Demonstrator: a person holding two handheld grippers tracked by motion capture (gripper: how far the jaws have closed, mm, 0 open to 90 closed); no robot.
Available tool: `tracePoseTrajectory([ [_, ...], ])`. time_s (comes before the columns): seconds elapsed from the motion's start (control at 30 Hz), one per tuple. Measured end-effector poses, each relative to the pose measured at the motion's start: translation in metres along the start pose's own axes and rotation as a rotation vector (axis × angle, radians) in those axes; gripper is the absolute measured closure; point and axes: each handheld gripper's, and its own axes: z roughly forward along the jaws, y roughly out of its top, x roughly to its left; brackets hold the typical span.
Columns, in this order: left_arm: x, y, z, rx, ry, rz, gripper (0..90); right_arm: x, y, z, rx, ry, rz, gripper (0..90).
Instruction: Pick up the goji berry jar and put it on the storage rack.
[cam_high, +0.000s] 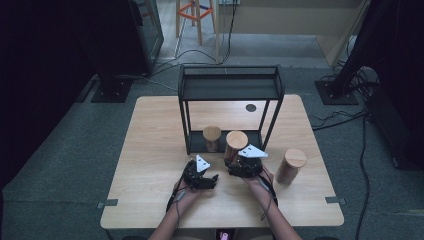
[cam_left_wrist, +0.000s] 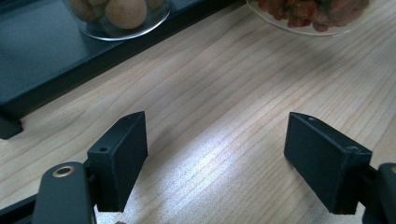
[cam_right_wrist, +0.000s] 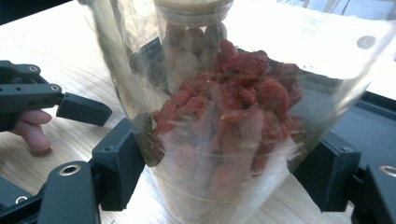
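Right hand-held gripper (cam_right_wrist: 219, 182) has its jaws clamped on both sides of a glass jar of red dried fruit (cam_right_wrist: 233, 112), standing on the bench (cam_high: 150, 150) just in front of the black shelf rack (cam_high: 230, 87). Left hand-held gripper (cam_left_wrist: 215, 158) is wide open, empty, low over bare bench beside it.

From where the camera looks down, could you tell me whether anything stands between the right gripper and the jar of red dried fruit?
Nothing visible does. The right gripper already has its jaws on either side of the jar of red dried fruit, at the front edge of the black shelf. The left gripper hangs open beside it over bare table.
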Motion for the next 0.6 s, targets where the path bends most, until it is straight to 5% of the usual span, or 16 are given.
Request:
tracePoseTrajectory([
  [0.6,0.002,0.0,0.0,0.002,-0.008,-0.012,21.5,-0.005,0.011,0.008,0.006,-0.001,-0.006,24.7],
])
